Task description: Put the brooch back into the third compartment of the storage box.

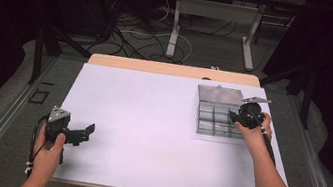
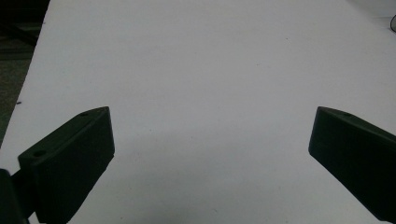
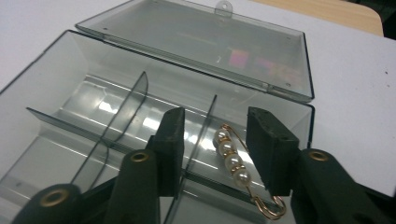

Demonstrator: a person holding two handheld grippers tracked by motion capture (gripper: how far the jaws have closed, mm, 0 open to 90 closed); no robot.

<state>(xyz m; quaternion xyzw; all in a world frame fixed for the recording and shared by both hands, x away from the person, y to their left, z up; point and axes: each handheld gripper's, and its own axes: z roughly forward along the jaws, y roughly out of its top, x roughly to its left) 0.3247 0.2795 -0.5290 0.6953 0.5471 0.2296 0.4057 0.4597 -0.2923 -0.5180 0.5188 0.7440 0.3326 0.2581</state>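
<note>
Gold-wire pearl pin [image 3: 236,166] is lying in the clear plastic divided box [image 3: 56,84], right gripper [image 3: 212,149] spread astride it, left gripper [image 2: 210,154] hovering agape over white table [image 2: 210,60].

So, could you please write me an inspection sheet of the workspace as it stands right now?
Surface: white sheet covering the tabletop, with a wooden edge showing at the far side.
Job's things: clear compartment box near the far right, lid open and laid back; a gold pin with four pearls lies in one compartment.
Clutter: nothing seen.
Grippers: left tool open above the bare sheet at the near left; right tool open, jaws either side of the pearl pin, not closed on it.
Cables: a black cable trails from the left tool; loose cables on the floor beyond the table.
Surroundings: dark room, grey floor, legs of another table behind.
</note>
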